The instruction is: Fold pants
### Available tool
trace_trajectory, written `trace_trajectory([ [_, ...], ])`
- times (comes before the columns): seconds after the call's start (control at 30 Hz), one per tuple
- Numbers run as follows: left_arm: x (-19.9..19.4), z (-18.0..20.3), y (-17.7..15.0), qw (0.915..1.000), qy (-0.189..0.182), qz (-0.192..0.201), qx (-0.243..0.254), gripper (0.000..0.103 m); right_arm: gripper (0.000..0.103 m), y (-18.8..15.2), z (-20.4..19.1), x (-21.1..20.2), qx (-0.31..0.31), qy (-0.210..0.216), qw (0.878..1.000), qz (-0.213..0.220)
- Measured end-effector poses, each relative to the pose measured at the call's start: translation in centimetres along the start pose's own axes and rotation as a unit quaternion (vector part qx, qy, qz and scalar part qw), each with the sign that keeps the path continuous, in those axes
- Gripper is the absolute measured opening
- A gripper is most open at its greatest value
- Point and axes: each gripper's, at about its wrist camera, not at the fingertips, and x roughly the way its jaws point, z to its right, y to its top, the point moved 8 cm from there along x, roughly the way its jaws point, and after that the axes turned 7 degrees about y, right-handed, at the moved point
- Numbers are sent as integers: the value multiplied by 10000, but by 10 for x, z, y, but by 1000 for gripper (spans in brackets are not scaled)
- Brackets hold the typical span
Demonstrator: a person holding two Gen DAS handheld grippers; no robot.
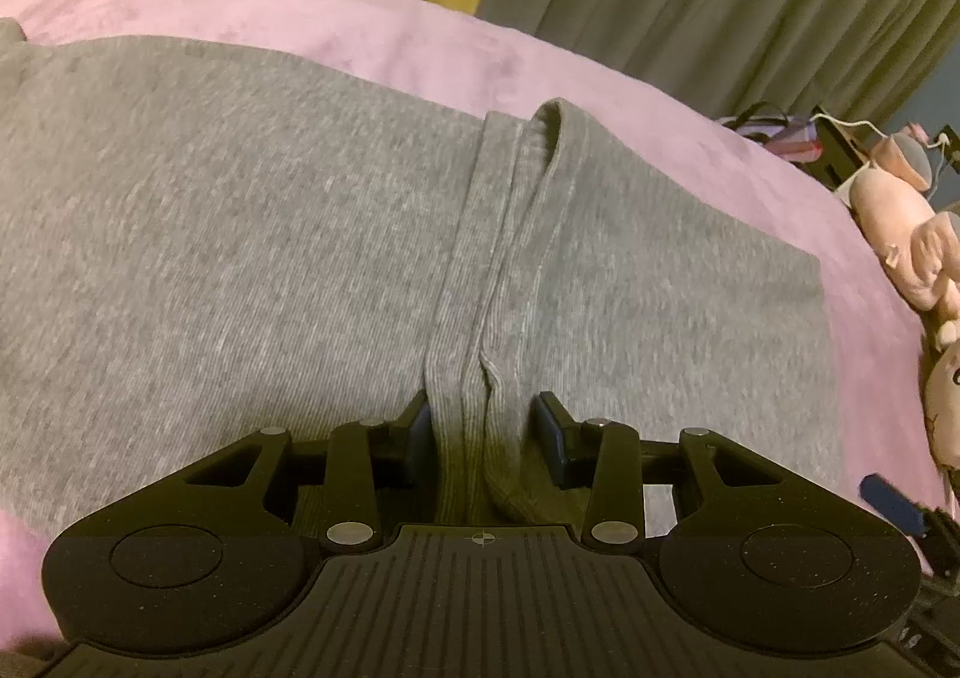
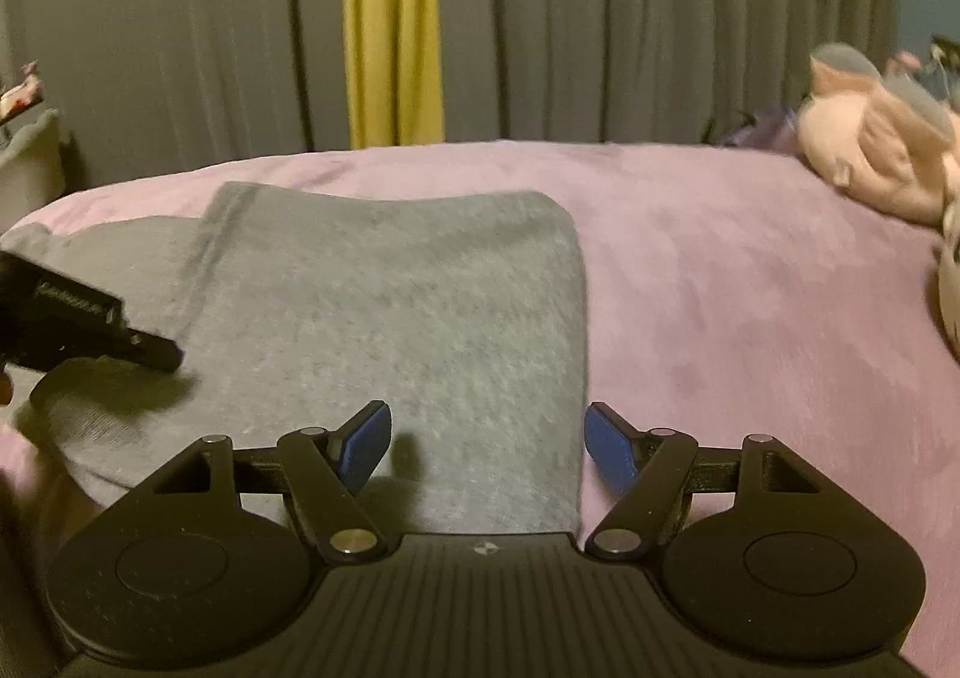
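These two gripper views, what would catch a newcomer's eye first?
The grey knit pants spread over the pink fleece blanket fill the middle. In the left wrist view, the left gripper clamps a bunched ridge of the grey cloth, while the right gripper stands open over the pants' edge. A pink plush toy lies far right, before grey curtains with a yellow strip.

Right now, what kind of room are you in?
Probably a bedroom. The grey pants lie on a soft pink blanket that looks like a bed cover, pink stuffed toys sit along its edge, and long grey curtains hang behind.
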Motion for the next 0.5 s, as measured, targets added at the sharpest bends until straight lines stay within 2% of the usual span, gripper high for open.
trace_trajectory([
  [0.13, -4, -3, 5, 9996, -161, 173, -158, 42, 73, -7, -4, 14, -128, -12, 9990, -426],
  [0.3, -12, -4, 25, 9963, -118, 847, -73, 42, 79, -9, 2, 16, 123, 27, 9987, -491],
  [0.33, -10, -4, 31, 9955, -134, 938, -83, 45, 80, -10, 3, 16, 171, 40, 9986, -499],
  [0.37, -7, -3, 36, 9950, -160, 975, -123, 49, 81, -10, 3, 16, 205, 56, 9985, -511],
  [0.5, 16, -2, 45, 9968, -128, 773, -160, 53, 87, -14, 4, 17, 257, 21, 9983, -516],
])
